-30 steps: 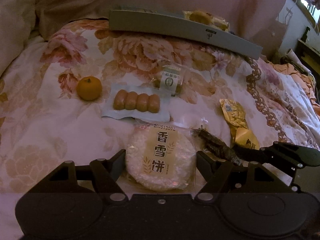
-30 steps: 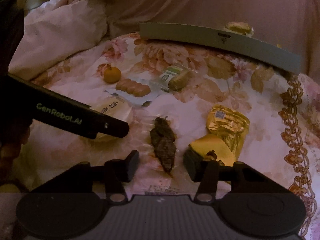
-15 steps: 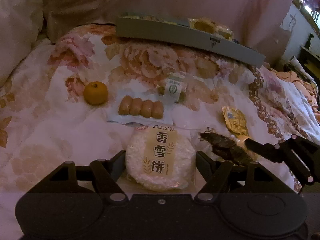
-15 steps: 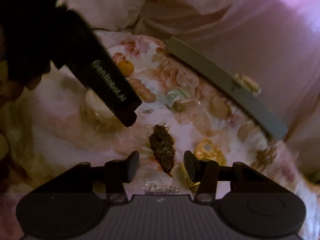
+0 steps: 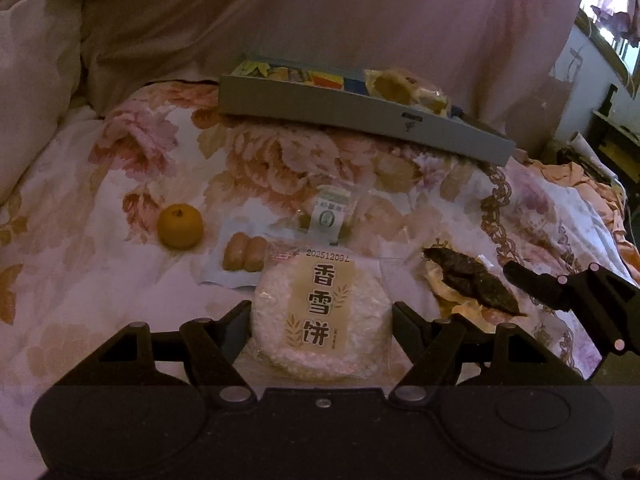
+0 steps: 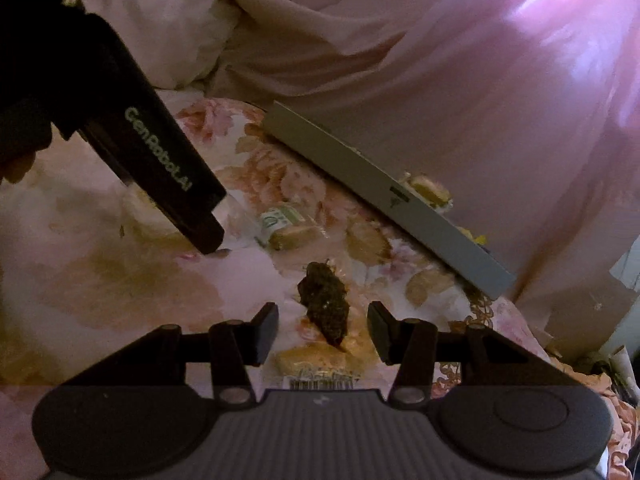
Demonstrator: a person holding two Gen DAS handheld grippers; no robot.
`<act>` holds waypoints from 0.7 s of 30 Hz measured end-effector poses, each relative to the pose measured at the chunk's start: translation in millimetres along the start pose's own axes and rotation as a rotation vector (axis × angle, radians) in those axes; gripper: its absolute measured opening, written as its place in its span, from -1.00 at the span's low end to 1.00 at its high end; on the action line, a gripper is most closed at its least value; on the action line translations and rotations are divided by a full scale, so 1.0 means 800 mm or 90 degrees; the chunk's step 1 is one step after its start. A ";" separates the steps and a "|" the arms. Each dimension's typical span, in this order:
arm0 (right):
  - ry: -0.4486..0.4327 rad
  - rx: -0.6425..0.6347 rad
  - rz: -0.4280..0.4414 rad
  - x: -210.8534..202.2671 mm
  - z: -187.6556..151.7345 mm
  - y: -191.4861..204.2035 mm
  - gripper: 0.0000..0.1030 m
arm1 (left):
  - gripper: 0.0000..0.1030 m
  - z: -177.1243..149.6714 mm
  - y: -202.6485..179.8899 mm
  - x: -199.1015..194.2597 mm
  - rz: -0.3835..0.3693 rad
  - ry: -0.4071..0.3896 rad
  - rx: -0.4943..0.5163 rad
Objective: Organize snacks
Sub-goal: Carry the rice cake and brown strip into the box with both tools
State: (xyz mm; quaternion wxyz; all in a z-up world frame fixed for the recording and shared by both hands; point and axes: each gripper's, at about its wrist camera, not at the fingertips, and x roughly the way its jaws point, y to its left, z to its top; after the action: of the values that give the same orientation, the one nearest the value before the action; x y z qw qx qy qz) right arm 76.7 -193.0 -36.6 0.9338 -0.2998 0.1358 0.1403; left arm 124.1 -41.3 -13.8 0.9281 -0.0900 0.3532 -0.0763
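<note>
My left gripper is shut on a round white rice cracker pack and holds it above the floral bedspread. My right gripper holds a clear pack of dark dried snack; its jaws stand apart beside the pack, and the same snack hangs lifted in the left wrist view. A grey snack box lies at the back, with a wrapped bun in it. An orange, a sausage pack and a green-labelled pastry lie on the bed.
Pink pillows and a quilt rise behind the box. The bed's right edge drops toward furniture. The left gripper's body crosses the upper left of the right wrist view. The grey box also shows in that view.
Both grippers have risen with their packs. The rice cracker now covers part of the sausage pack. The right gripper has tilted and lifted the dark snack off the bed.
</note>
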 end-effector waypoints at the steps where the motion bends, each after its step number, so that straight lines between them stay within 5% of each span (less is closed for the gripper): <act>1: -0.001 -0.007 -0.002 -0.001 -0.001 0.001 0.03 | 0.46 -0.001 0.000 0.000 0.001 0.001 0.000; 12: -0.042 -0.071 -0.054 -0.010 0.004 0.003 0.03 | 0.46 0.012 0.000 -0.003 -0.002 -0.007 -0.013; 21: -0.100 0.010 -0.119 -0.005 0.036 -0.063 0.04 | 0.46 0.080 -0.014 -0.004 0.001 -0.072 0.008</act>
State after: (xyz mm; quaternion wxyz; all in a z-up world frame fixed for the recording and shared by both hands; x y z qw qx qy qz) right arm 95.2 -216.1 13.4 0.9528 -0.2922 0.0347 0.0743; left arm 163.9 -44.3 37.9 0.9472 -0.0880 0.2998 -0.0724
